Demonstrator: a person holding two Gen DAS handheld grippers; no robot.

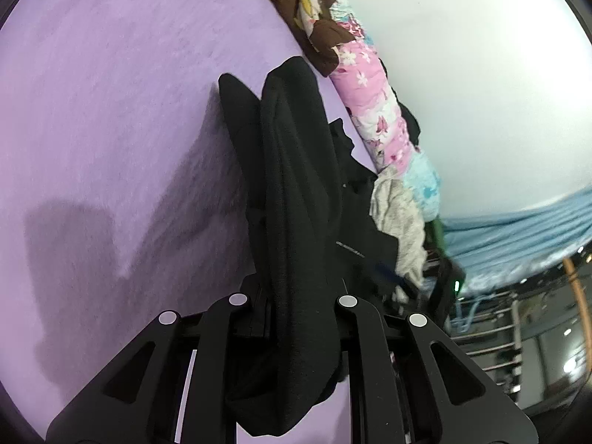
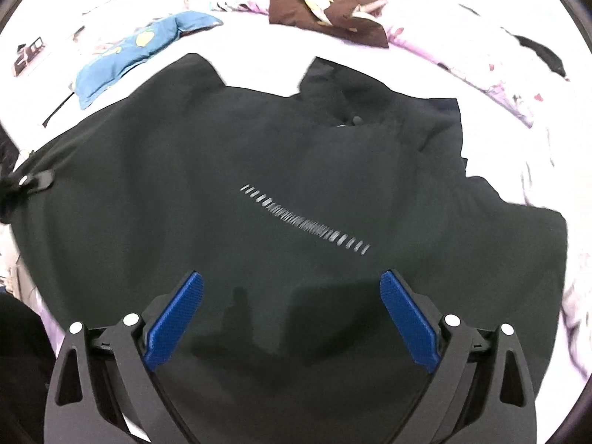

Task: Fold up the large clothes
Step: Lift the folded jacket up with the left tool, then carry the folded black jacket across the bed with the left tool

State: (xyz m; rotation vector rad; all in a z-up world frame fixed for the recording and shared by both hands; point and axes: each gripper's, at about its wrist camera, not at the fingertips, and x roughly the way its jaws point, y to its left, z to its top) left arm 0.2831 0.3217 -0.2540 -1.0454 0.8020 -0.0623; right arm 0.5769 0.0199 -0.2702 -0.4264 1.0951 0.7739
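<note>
A large black garment (image 2: 281,185) with a row of pale dashes across its chest lies spread on the purple bed sheet (image 1: 111,111). My right gripper (image 2: 292,288) hovers open just above its near part, blue pads (image 2: 177,322) wide apart, holding nothing. My left gripper (image 1: 292,296) is shut on a bunched fold of the black garment (image 1: 292,185), which runs up between its fingers and drapes away over the sheet. The left gripper also shows at the far left edge of the right wrist view (image 2: 35,181), clamped on the garment's edge.
A brown printed cloth (image 2: 325,7), a blue cloth (image 2: 129,55) and a pink floral quilt (image 1: 373,107) lie along the far side of the bed. A grey-white garment (image 1: 399,218) sits by the quilt. A white wall and a metal rack (image 1: 492,333) lie beyond.
</note>
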